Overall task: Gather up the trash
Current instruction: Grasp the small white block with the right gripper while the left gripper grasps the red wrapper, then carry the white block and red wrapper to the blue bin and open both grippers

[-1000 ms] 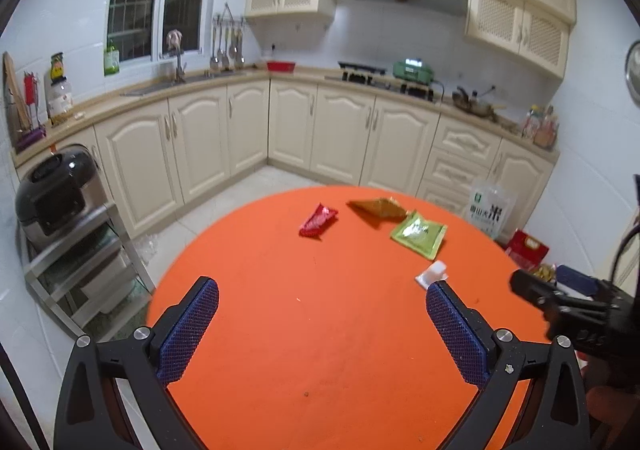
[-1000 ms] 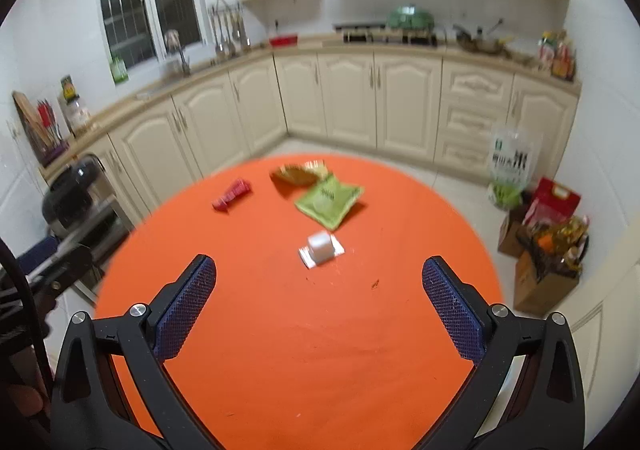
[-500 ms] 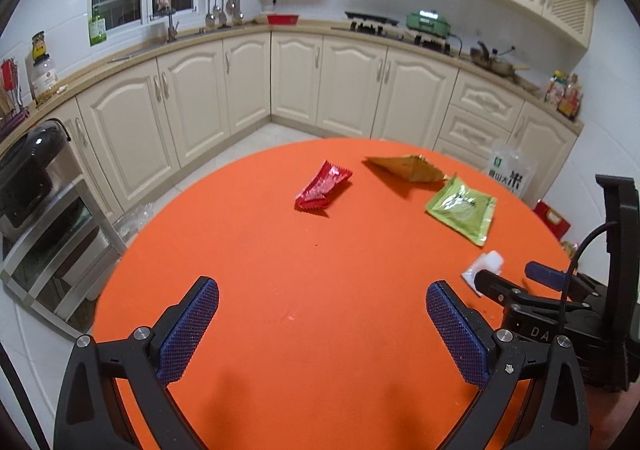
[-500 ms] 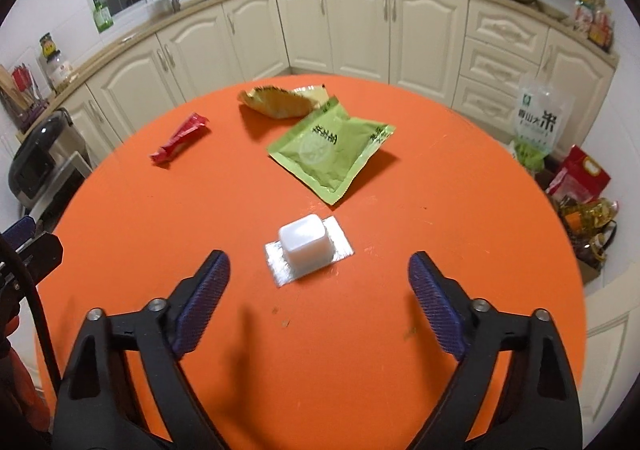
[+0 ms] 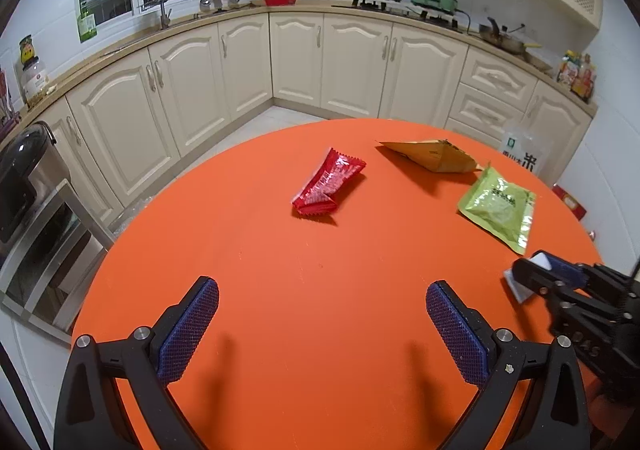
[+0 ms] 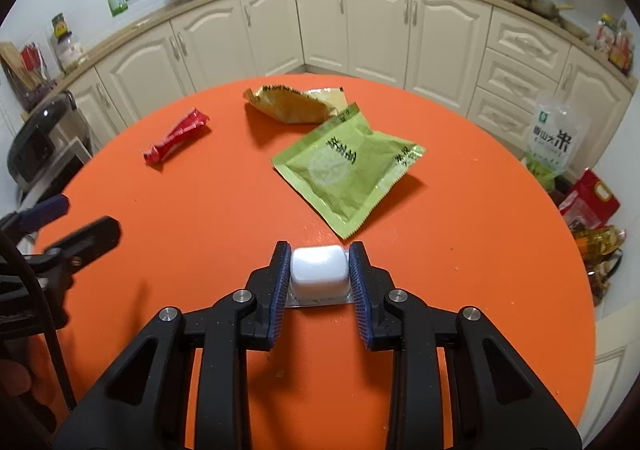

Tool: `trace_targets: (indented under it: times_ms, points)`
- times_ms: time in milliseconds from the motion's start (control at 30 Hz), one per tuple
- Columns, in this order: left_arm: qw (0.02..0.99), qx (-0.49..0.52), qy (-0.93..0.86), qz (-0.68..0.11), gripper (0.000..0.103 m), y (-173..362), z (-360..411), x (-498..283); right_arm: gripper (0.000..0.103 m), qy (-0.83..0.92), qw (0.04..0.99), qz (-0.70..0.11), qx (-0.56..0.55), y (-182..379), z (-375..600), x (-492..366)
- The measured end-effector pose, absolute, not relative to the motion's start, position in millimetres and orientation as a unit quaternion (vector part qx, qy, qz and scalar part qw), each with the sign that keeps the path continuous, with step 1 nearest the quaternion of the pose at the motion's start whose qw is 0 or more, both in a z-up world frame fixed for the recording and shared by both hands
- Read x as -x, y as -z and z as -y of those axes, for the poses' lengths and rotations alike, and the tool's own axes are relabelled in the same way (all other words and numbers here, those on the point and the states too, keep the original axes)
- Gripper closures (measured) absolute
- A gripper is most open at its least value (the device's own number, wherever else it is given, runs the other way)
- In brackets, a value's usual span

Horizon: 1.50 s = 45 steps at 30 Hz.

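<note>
A round orange table [image 5: 280, 330] carries several pieces of trash. In the right wrist view a small white plastic cup on a foil lid [image 6: 318, 270] sits between the pads of my right gripper [image 6: 319, 250]. Its jaws are closing and both pads touch the cup's sides. Beyond it lie a green packet [image 6: 344, 170], a golden-brown wrapper [image 6: 288, 104] and a red wrapper [image 6: 176, 136]. My left gripper [image 5: 321, 286] hovers open over bare table, short of the red wrapper [image 5: 328, 184]. The right gripper [image 5: 536, 270] shows at the right edge of the left wrist view.
Cream kitchen cabinets [image 5: 360, 66] curve behind the table. A rice cooker on a steel rack [image 5: 24, 178] stands at the left. A rice bag [image 6: 554, 138], red boxes [image 6: 592, 198] and an oil bottle [image 6: 600, 242] are on the floor to the right.
My right gripper came down over the white cup and its jaws closed from wide apart onto it. My left gripper moved forward over the table toward the red wrapper, staying open.
</note>
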<state>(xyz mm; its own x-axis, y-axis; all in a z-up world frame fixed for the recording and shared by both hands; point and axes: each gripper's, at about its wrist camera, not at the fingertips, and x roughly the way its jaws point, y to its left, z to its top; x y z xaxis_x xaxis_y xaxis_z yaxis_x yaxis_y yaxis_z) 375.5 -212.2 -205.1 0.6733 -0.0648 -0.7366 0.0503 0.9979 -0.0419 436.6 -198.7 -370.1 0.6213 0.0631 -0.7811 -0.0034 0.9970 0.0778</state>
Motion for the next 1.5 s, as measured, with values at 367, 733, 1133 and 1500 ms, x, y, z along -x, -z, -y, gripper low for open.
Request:
trace_targets:
  times_ms: [367,733,1133,1500]
  points:
    - [0.909,-0.011,0.030,-0.415,0.001,231,227,-451,0.076,-0.039,0.906,-0.418,-0.048,352,198,-460]
    - [0.905,-0.013,0.063,-0.420,0.079,260,248,-528,0.076,-0.048,0.905,-0.419,-0.056,355,198,-474]
    - [0.912,0.030,0.104,-0.396,0.092,266,228,-496,0.076,-0.034,0.913,-0.400,-0.069,337,208,-422]
    - [0.927,0.033,0.140,-0.347,0.092,228,260,-349,0.076,-0.008,0.932,-0.352,-0.082,293,224,-319]
